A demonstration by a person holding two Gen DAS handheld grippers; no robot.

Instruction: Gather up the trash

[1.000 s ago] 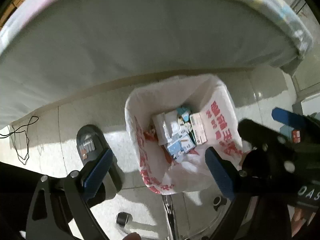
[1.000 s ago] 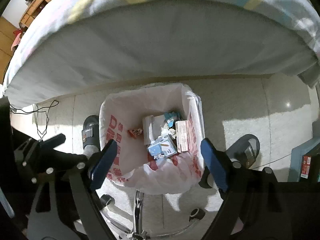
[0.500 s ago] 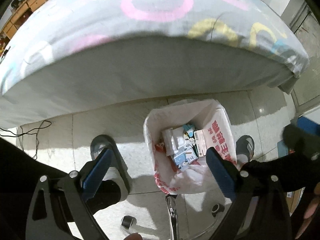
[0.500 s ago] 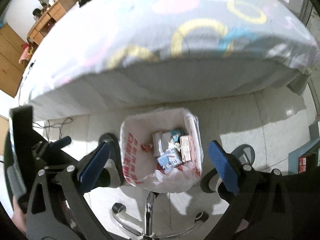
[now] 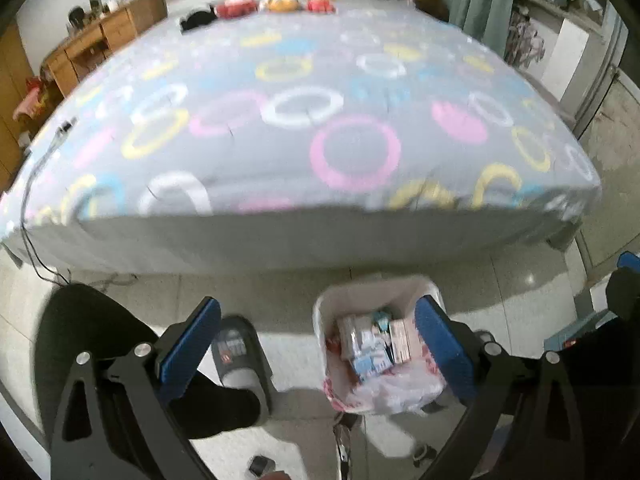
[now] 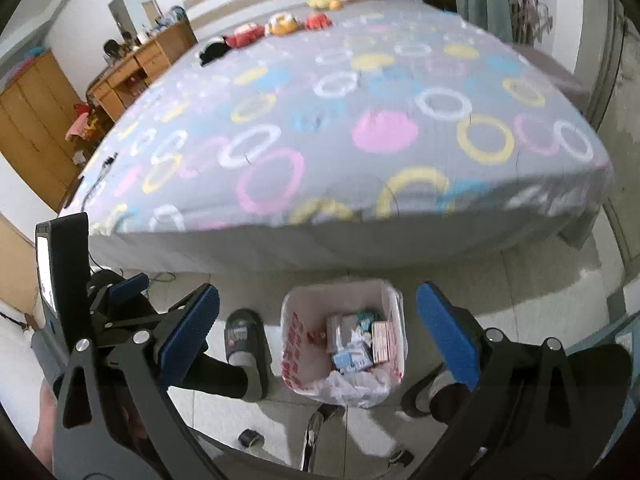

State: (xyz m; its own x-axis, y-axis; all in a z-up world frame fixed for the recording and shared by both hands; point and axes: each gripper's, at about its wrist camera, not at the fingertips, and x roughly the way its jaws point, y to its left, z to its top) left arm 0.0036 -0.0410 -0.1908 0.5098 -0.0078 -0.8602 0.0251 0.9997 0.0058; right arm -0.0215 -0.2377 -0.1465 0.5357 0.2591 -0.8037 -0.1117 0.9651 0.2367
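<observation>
Your left gripper (image 5: 316, 344): fingers wide, nothing between them. Your right gripper (image 6: 318, 334): fingers just spread wide, likewise bare. Below, on the floor: lined trash bin (image 6: 294, 344) holding cartons (image 6: 352, 358), flanked by slippers (image 6: 240, 334). Beyond: ring-patterned bed (image 6: 360, 132), plush toys (image 6: 280, 24).

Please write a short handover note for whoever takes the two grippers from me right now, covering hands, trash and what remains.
Left gripper: open, nothing between the jaws, held above the floor.
Right gripper: jaws have just been opening, now wide and empty.
Trash bin: on the floor at the foot of the bed, lined with a white bag with red print, between the person's two slippered feet.
Done: boxes and wrappers already lie in the bin.
Left: no loose trash shows on the bed or the visible floor; look around the room for more before stopping.
</observation>
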